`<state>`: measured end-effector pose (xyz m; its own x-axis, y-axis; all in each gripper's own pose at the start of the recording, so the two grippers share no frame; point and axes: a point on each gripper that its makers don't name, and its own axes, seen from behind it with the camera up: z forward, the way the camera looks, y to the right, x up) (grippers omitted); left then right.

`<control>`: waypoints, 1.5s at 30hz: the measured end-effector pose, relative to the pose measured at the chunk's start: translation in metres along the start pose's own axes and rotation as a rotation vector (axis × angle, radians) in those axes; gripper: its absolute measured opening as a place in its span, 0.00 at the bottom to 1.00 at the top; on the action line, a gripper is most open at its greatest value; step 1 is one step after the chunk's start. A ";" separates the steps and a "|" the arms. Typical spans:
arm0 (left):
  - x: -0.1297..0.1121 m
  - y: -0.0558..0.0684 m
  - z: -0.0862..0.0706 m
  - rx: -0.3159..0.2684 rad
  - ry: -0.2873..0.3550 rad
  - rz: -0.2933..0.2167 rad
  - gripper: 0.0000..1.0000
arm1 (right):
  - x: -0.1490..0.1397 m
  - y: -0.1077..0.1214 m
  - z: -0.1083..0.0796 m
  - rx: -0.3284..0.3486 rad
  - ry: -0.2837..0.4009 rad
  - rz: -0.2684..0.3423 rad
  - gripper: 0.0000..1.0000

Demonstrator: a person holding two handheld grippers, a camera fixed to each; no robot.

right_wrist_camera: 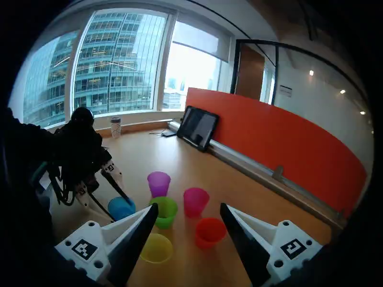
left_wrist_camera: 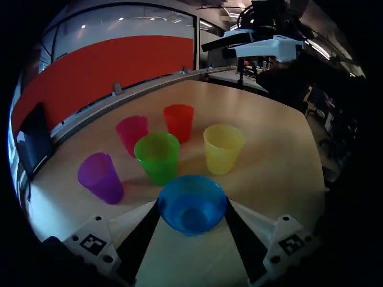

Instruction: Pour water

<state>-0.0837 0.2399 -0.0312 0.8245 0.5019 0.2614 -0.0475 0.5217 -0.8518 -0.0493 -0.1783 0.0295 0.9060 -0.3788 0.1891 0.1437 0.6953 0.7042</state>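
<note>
Blue translucent plastic cup (left_wrist_camera: pixel 191 204): clamped upright on both sides by the left gripper (left_wrist_camera: pixel 191 213), just in front of the green plastic cup (left_wrist_camera: pixel 157 160) on the wooden counter (left_wrist_camera: pixel 273 143). Judged poised for pouring; contents undetermined. Right gripper (right_wrist_camera: pixel 188 206): spread wide, empty, near the green cup. The right gripper view adds the person's dark-clad arm (right_wrist_camera: pixel 33 143); the left gripper view shows the blue cup's interior.

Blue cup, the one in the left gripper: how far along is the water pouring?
Done: the left gripper has the blue cup clamped, upright. In hand: it sits just short of the green cup, no tilt, no stream. Left: the pour itself; green cup, purple cup, pink cup, red cup and yellow cup all look empty. Water in the blue cup: cannot tell. The right gripper is open, empty.
</note>
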 end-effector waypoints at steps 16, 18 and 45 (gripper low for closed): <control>0.030 -0.022 -0.034 0.066 0.111 -0.018 0.89 | -0.004 -0.013 0.017 0.045 -0.028 -0.013 1.00; 0.034 -0.025 -0.040 0.074 0.126 -0.024 0.89 | -0.005 -0.014 0.020 0.053 -0.034 -0.013 1.00; 0.077 -0.065 -0.108 0.207 0.328 -0.063 0.89 | -0.025 -0.037 0.068 0.169 -0.164 -0.059 1.00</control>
<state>0.0433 0.1703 -0.0046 0.9642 0.2351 0.1231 -0.0762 0.6896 -0.7202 -0.1039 -0.2357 0.0452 0.8194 -0.5191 0.2432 0.1128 0.5620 0.8194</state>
